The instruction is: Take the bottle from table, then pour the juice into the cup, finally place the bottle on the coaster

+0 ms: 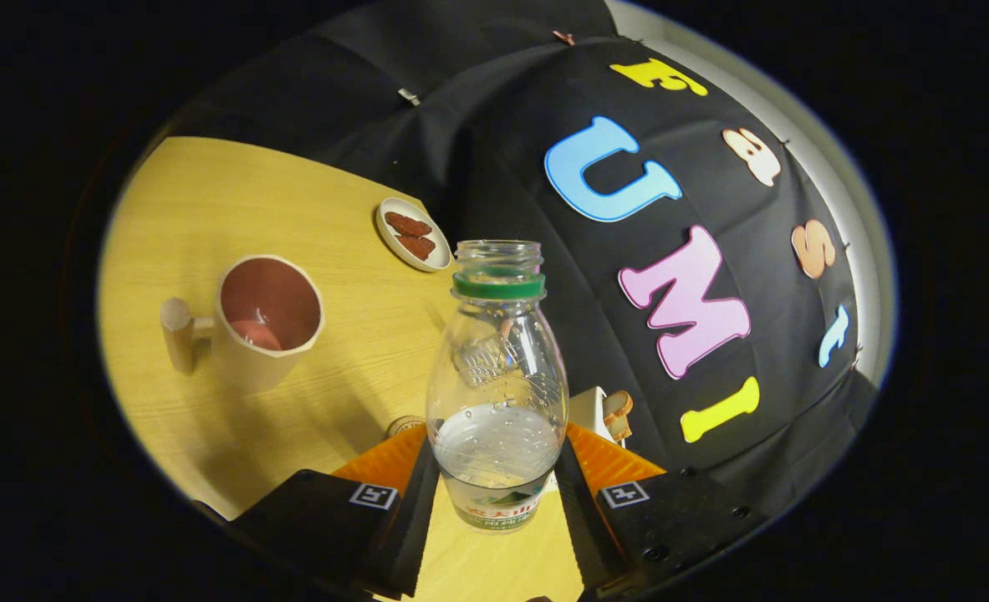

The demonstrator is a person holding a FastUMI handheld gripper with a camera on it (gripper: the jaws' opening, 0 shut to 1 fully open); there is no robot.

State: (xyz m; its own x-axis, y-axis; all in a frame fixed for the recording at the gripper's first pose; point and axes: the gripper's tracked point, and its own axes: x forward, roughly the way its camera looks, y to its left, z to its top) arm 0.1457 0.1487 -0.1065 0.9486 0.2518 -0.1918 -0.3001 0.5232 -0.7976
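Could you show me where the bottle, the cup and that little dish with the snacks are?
bottle (497, 368): gripper view, clear body, between the fingers.
cup (270, 311): gripper view, pink inside wall.
dish (390, 237): gripper view, white rim, beyond the cup.

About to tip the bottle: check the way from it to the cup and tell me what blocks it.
Nothing visible does. The bottle, cap off, sits between the gripper fingers, which press its lower sides. The cup stands ahead, off to one side, with bare table between them. The small dish lies farther back, off that line.
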